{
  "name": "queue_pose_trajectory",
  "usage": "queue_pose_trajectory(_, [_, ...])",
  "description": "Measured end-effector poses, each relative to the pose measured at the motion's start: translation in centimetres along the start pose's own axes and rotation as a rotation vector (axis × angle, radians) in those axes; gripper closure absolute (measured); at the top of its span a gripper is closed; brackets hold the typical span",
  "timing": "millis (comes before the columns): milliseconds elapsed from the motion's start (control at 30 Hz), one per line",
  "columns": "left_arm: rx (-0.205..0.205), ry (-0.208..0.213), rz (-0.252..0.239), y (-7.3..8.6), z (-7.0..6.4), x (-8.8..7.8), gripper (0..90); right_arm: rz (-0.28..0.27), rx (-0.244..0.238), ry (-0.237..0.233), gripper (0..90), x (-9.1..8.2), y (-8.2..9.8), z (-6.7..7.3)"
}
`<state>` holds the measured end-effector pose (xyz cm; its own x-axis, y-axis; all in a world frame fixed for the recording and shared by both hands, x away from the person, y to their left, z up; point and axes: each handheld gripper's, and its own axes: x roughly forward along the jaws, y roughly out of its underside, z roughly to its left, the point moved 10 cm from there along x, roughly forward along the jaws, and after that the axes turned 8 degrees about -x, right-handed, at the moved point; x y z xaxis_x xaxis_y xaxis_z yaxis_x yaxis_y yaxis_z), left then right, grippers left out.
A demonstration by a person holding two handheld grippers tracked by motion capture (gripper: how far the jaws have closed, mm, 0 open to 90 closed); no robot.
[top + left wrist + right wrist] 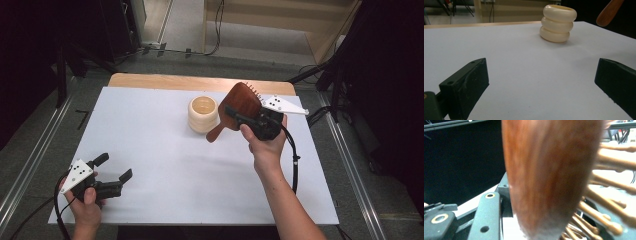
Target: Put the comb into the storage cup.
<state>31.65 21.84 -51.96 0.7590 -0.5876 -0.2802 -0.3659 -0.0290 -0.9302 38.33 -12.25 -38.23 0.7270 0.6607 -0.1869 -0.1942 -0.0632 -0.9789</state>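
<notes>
Holding a wooden hairbrush (241, 102) above the table, the right gripper (240, 118) has its jaws closed on the brush near the place where the head meets the handle. The brush is of dark reddish-brown wood, with an oval paddle head and a short rounded handle that points down and to the left, ending just beside the cream cup (203, 114). Its smooth back faces the high camera, and light wooden pins with rounded tips stand out from the far side. In the right gripper view the blurred back of the brush (544, 175) is very close, with the pins to the right of it.

The cream cup stands upright on the white sheet (165, 150) that covers the table, near the far middle. Its wall looks like three stacked rings. The inside, as far as it shows from above, is bare and pale.

The left gripper (113, 168) rests low at the near left corner of the sheet, its jaws wide apart with nothing between them. In its own view the cup (557, 23) stands ahead, well apart.
</notes>
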Motion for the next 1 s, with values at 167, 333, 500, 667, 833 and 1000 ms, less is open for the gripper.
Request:
queue_pose_trajectory(167, [0.001, 0.0, 0.0, 0.0, 0.0, 0.0, 0.0, -0.002, -0.004, 0.006, 50.5, 0.6, -0.4, -0.3])
queue_pose_trajectory(333, [-0.001, 0.003, 0.001, 0.0, 0.0, 0.0, 0.0, -0.01, -0.012, 0.013, 50.5, 1.0, -1.0, -0.6])
queue_pose_trajectory(500, [0.001, 0.002, 0.003, 0.0, 0.0, 0.0, 0.0, -0.021, -0.019, 0.02, 50.5, 1.3, -1.6, -1.1])
queue_pose_trajectory(667, [0.003, 0.004, 0.004, 0.0, 0.0, 0.0, 0.0, -0.031, -0.014, 0.024, 50.5, 1.6, -2.0, -1.6])
queue_pose_trajectory(833, [0.003, 0.006, 0.004, 0.0, 0.0, 0.0, 0.0, -0.036, -0.01, 0.031, 50.5, 2.0, -2.3, -2.0])
queue_pose_trajectory(1000, [0.002, 0.006, 0.005, 0.0, 0.0, 0.0, 0.0, -0.043, -0.014, 0.035, 50.5, 2.4, -2.7, -2.2])
